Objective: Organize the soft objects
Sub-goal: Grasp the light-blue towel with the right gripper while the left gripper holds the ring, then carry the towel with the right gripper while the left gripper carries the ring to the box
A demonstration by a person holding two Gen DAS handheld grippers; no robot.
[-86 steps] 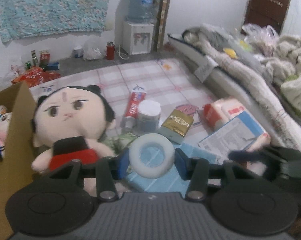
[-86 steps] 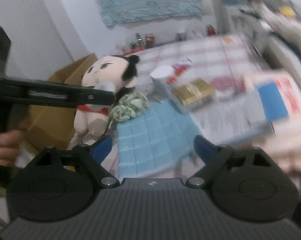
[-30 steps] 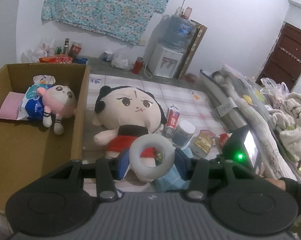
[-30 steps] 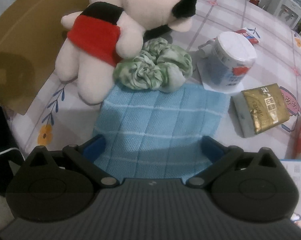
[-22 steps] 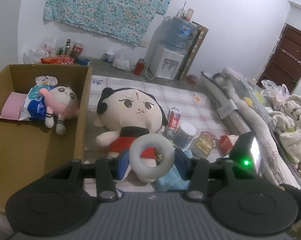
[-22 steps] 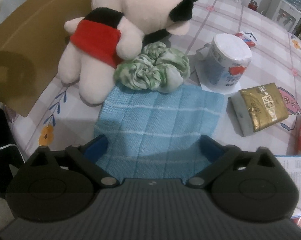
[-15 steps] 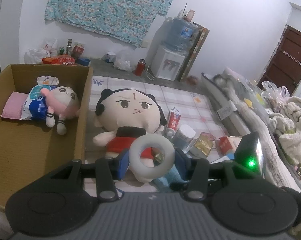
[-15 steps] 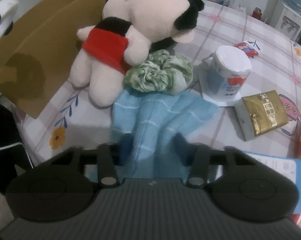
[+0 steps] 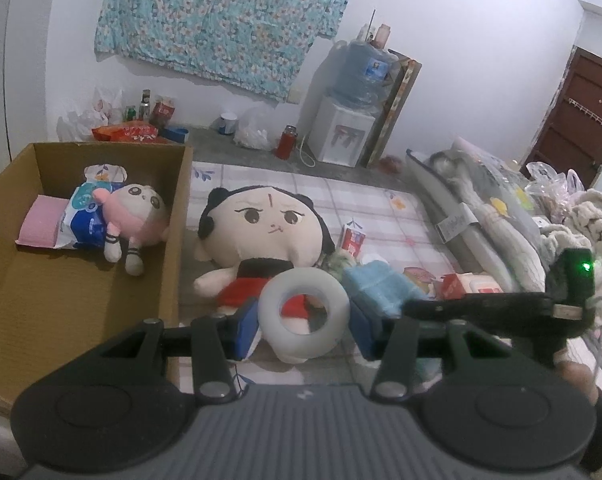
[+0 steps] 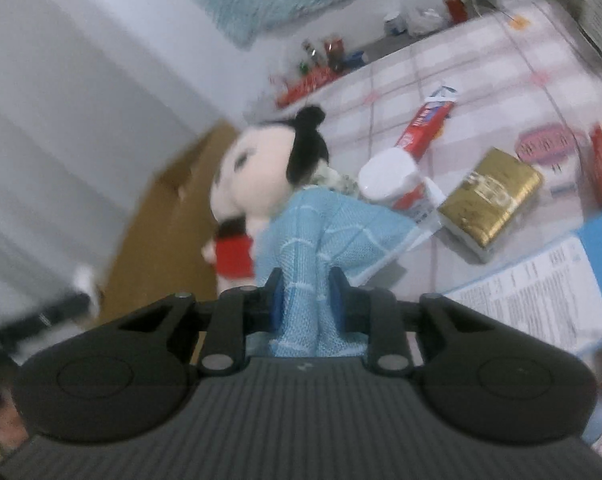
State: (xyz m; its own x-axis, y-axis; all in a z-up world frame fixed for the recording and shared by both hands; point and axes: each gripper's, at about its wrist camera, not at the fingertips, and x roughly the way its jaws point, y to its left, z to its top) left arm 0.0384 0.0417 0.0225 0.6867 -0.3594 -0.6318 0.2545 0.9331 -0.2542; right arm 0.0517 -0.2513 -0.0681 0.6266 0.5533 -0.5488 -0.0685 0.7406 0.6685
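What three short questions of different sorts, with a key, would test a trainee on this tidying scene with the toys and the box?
1. True or false: the right gripper is shut on the blue cloth.
2. Which thing does the left gripper hold? A) white ring B) gold packet C) toothpaste tube
3. Fill in: the small pink doll lies inside the cardboard ____.

Key
1. True: the cloth is bunched between the pads.
2. A: the white ring sits between its fingers.
3. box; the big doll lies outside it, on the checked sheet.
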